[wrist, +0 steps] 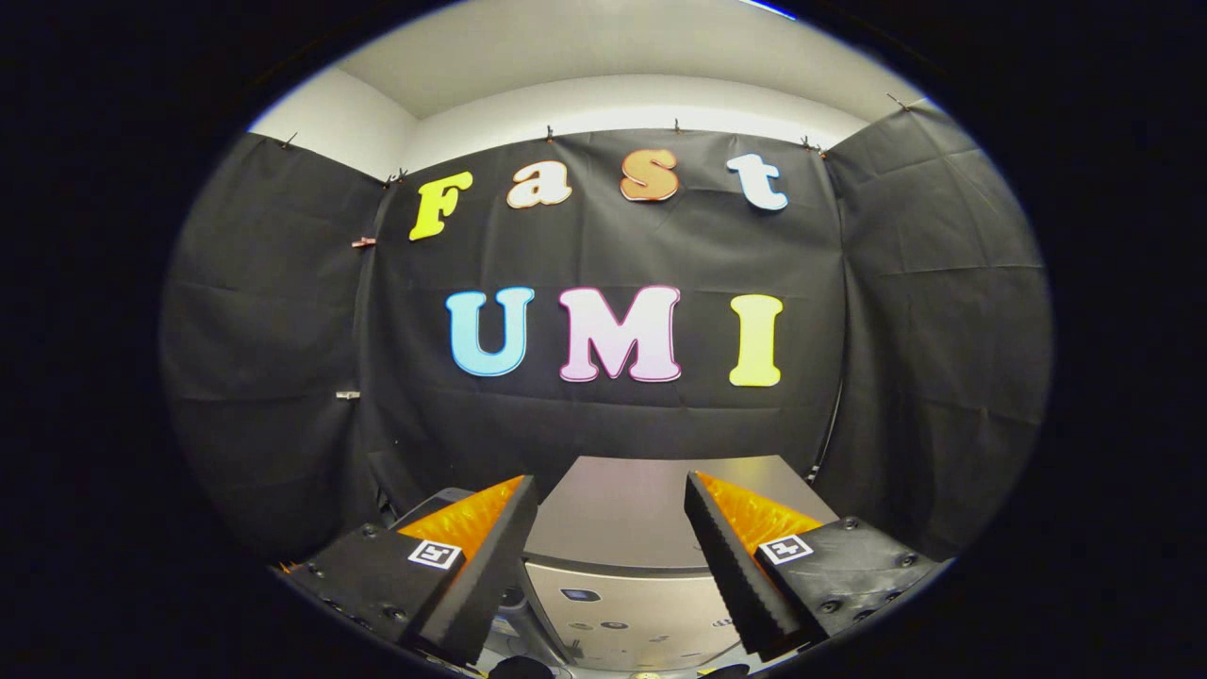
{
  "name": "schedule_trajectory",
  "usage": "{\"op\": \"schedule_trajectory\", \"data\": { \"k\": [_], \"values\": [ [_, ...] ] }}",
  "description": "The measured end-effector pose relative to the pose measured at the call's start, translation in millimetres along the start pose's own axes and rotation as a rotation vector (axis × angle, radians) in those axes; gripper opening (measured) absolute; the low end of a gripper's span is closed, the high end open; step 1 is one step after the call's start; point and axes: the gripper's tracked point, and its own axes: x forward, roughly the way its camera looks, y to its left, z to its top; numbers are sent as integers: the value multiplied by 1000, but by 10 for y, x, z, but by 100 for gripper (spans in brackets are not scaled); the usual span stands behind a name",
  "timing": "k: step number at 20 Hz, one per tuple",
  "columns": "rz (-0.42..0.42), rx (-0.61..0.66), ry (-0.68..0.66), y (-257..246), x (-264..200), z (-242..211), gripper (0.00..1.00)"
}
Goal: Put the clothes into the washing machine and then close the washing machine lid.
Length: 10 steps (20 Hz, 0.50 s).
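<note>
Claw (611, 490) fingers: serrated wedges (square markers, screws).

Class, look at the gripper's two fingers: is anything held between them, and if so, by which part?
Nothing is held. The gripper is open, its fingers spread apart with only the silver washing machine visible through the gap, beyond them.
</note>
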Motion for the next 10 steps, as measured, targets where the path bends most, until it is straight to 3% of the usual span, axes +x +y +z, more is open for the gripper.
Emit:
{"op": "schedule_trajectory", "data": {
  "k": [10],
  "values": [
    [-50,2,-24,-141,-293,5,98]
  ]
}}
